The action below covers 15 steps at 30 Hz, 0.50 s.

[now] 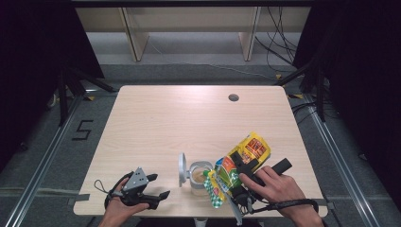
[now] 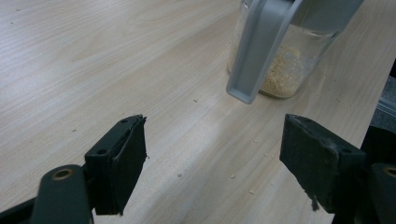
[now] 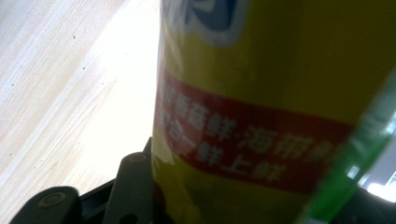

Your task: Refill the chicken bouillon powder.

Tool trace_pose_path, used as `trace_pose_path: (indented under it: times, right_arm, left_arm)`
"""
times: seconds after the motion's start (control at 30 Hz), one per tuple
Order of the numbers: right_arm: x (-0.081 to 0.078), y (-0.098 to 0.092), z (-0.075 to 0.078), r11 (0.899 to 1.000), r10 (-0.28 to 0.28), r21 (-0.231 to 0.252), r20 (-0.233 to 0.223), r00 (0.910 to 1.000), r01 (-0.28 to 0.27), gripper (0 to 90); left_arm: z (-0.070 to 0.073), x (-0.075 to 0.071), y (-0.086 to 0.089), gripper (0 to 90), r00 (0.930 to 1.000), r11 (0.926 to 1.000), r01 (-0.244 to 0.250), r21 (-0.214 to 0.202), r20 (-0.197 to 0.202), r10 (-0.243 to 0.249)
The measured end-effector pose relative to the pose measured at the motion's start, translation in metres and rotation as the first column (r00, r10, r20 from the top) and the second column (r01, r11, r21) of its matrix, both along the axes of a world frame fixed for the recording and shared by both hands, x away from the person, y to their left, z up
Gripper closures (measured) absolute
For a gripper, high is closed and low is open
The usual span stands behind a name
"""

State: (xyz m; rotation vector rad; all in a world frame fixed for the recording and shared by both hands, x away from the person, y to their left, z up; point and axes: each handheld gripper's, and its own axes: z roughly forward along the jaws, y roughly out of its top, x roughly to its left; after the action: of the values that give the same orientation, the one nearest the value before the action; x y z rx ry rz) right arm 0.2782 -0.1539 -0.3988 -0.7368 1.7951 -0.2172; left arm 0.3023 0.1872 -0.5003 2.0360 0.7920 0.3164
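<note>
The right claw (image 1: 238,176), at the near edge of the bench (image 1: 189,118) toward its right corner, is clamped on the yellow pouch (image 1: 241,158), which tilts mouth-down over the open jar (image 1: 200,176). The pouch is a soft, light, slippery film: it is best held across its middle, firmly enough that it does not slide. The jar is rigid, clear, probably fragile, and part-filled with granules. The left claw (image 1: 153,187), near the left near corner, stands wide and empty.

Light wooden table (image 1: 179,118) set on grey floor (image 1: 42,156); pale shelving (image 1: 189,28) placed upper centre; black curtains (image 1: 28,42) hung at both sides.
</note>
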Motion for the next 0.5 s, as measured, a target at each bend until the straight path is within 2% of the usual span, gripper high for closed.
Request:
trace_pose_path:
  times: [0.03,0.07,0.1,0.17,0.2,0.23,0.27,0.3,0.33,0.37,0.4,0.43,0.47,0.5]
  right_arm:
    - [0.0001,-0.0001,-0.0003,1.0,-0.002,-0.001,0.0,1.0,0.002,57.0]
    - [-0.0002,-0.0003,-0.0006,1.0,-0.004,0.0,-0.001,1.0,0.004,57.0]
    - [-0.0002,-0.0004,-0.0006,1.0,-0.002,0.001,-0.001,1.0,0.002,57.0]
    - [0.0004,-0.0001,-0.0006,1.0,0.001,-0.001,-0.001,1.0,-0.001,57.1]
    - [0.0011,0.0004,-0.0006,1.0,0.003,-0.012,0.001,1.0,-0.003,57.0]
    - [0.0007,0.0002,-0.0015,1.0,-0.005,-0.003,0.003,1.0,0.005,57.1]
    - [0.0007,0.0001,-0.0015,1.0,-0.007,-0.003,0.0,1.0,0.007,57.1]
    - [0.0021,0.0004,0.0001,1.0,0.012,-0.023,-0.001,0.9999,-0.012,57.1]
    - [0.0023,0.0001,-0.0001,1.0,0.012,-0.022,-0.002,0.9999,-0.012,57.1]
    - [0.0013,-0.0005,-0.0019,1.0,-0.007,-0.001,-0.004,1.0,0.007,57.1]
    - [0.0012,-0.0007,-0.0027,1.0,-0.015,0.004,-0.006,0.9999,0.015,57.1]
    - [0.0023,-0.0003,-0.0018,1.0,-0.002,-0.012,-0.005,1.0,0.002,57.1]
    - [0.0013,-0.0011,-0.0032,1.0,-0.016,0.007,-0.009,0.9998,0.016,57.1]
    - [0.0016,-0.0011,-0.0032,1.0,-0.012,0.005,-0.008,0.9999,0.012,57.1]
  left_arm:
    - [0.0008,-0.0005,0.0006,22.0,1.0,0.9999,0.003,0.015,-0.006,-0.003]
    - [0.0005,-0.0003,0.0005,22.0,1.0,0.9999,0.005,0.011,-0.006,-0.005]
    - [0.0001,0.0,0.0002,22.0,1.0,1.0,0.002,0.0,0.001,-0.002]
    - [-0.0012,-0.001,-0.0025,22.0,0.9999,0.9992,-0.011,-0.038,-0.01,0.011]
    - [-0.0008,-0.001,-0.0017,22.0,0.9999,0.9996,-0.004,-0.027,-0.015,0.003]
    - [0.0003,-0.0002,0.0008,22.0,0.9999,0.9999,0.007,0.013,-0.013,-0.006]
    - [-0.0007,-0.0007,-0.001,22.0,1.0,0.9998,-0.003,-0.018,-0.007,0.002]
    - [-0.0007,-0.0007,-0.001,22.0,1.0,0.9998,-0.003,-0.018,-0.007,0.002]
    - [-0.0009,-0.0006,-0.0024,22.0,0.9999,0.9993,-0.012,-0.035,-0.005,0.012]
    - [-0.0003,0.001,-0.0001,22.0,0.9998,0.9998,0.019,-0.004,0.006,-0.019]
    - [-0.0005,0.0007,-0.0002,22.0,0.9999,0.9999,0.016,-0.002,0.004,-0.016]
    - [0.0002,0.0011,0.001,22.0,0.9998,0.9996,0.022,0.016,0.005,-0.022]
    - [-0.0007,0.0004,-0.0014,22.0,1.0,0.9997,0.007,-0.023,0.005,-0.007]
    - [-0.001,0.0005,-0.0021,22.0,1.0,0.9995,0.003,-0.032,0.008,-0.003]
